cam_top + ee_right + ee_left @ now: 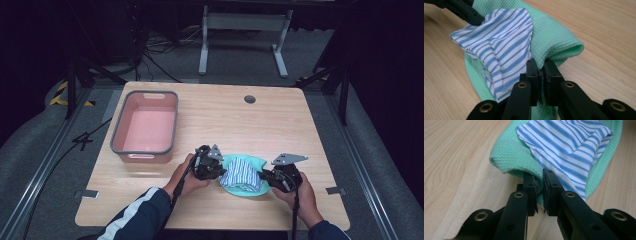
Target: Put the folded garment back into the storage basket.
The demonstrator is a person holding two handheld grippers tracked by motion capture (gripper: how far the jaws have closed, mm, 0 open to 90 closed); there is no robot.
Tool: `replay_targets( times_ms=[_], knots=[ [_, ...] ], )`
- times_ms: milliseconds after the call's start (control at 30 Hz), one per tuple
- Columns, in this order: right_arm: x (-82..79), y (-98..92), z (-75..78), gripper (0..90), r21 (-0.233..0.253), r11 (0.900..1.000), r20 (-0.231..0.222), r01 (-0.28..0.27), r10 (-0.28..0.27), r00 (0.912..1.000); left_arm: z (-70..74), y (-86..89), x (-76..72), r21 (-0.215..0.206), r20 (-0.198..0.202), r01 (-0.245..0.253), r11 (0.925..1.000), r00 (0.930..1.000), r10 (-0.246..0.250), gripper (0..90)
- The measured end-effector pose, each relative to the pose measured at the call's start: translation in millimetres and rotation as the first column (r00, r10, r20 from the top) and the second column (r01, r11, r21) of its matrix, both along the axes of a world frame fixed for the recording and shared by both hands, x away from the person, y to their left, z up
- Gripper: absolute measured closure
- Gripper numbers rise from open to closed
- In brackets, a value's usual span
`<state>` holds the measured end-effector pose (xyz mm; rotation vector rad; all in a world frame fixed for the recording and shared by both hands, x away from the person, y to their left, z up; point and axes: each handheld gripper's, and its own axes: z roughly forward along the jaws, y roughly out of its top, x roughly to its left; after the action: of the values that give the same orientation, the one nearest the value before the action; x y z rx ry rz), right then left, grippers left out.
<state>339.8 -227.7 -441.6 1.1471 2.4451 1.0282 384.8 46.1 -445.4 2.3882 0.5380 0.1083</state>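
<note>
Fingers of both grippers, left (539,178) and right (539,65), clamp the green cloth (260,188) under the striped cloth (243,174).

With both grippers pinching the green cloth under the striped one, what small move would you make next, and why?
Probably lift both ends together a little. The left gripper and the right gripper are each shut on a folded edge of the green cloth, and the striped cloth lies cradled on top of it. An even lift should keep it from sliding off; the pink bin stands open to the left.
</note>
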Motion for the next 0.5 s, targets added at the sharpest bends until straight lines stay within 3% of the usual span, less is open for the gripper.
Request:
replay_targets(
  times_ms=[500],
  knots=[
    [19.1, 15.8, 30.0, 84.3, 0.033, 0.999, 0.043, -0.016, 0.015, 0.9989, 36.5, 14.4, 10.8, -0.015, 0.060, -0.032, 0.9994, 0.9976, 0.033, 82.1]
  ],
)
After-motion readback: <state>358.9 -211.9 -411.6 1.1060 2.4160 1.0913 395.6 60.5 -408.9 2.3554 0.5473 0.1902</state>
